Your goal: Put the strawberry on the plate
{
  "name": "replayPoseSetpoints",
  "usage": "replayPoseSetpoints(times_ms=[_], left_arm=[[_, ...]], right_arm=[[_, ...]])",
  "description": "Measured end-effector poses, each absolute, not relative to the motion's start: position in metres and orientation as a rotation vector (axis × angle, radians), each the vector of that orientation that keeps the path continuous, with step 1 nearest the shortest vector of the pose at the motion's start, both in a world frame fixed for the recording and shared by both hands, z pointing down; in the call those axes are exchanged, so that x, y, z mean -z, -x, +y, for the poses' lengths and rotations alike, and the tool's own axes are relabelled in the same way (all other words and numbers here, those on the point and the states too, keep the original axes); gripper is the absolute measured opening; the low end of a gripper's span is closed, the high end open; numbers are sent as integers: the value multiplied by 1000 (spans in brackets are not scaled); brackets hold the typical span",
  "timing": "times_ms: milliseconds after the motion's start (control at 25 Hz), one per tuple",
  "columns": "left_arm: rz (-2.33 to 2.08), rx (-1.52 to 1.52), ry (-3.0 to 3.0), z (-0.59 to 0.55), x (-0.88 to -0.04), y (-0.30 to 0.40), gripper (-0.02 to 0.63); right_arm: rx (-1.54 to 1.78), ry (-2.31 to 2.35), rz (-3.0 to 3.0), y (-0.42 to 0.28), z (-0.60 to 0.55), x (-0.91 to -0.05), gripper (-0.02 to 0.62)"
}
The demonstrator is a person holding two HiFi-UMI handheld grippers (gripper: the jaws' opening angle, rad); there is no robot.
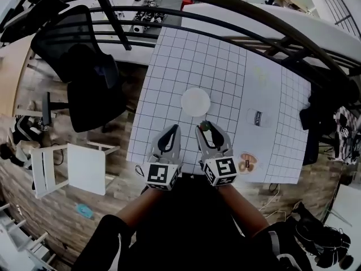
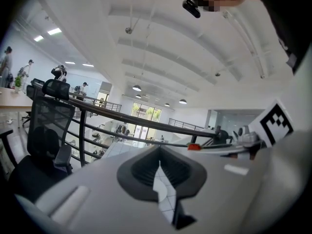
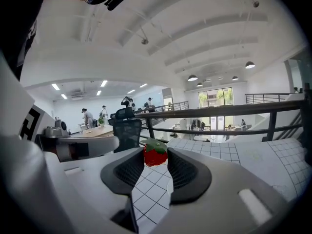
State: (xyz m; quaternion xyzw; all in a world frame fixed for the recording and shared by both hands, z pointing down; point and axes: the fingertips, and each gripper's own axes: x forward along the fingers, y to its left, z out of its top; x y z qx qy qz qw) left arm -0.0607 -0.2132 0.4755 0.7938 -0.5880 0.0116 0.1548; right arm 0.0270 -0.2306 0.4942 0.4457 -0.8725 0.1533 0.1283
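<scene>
A red strawberry (image 3: 155,154) with a green top is pinched between the tips of my right gripper (image 3: 156,158). In the head view the right gripper (image 1: 205,129) holds the strawberry (image 1: 206,125) just short of the round white plate (image 1: 196,101), above the white gridded table (image 1: 169,83). The plate has nothing on it. Beside it, to the left, my left gripper (image 1: 173,130) hovers over the table's near edge. The left gripper (image 2: 159,151) has its jaws together at the tips, with nothing between them.
A small white container (image 1: 258,117) with a dark label stands right of the plate. A dish with brown snacks (image 1: 247,162) sits near the table's front right edge. A black office chair (image 1: 84,72) and a white stool (image 1: 67,168) stand left of the table; a dark railing (image 1: 225,16) arcs behind.
</scene>
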Motion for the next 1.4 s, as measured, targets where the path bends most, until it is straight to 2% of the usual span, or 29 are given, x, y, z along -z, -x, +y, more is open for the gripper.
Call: replayPoseSetpoints(times_ms=[600, 1400], left_arm=[[-1674, -85, -2257, -268, -506, 45, 8], [-1658, -90, -2238, -249, -514, 45, 8]], right_arm=[[-566, -1272, -2447, -37, -292, -551, 149], [-637, -1236, -2275, -40, -321, -652, 149]])
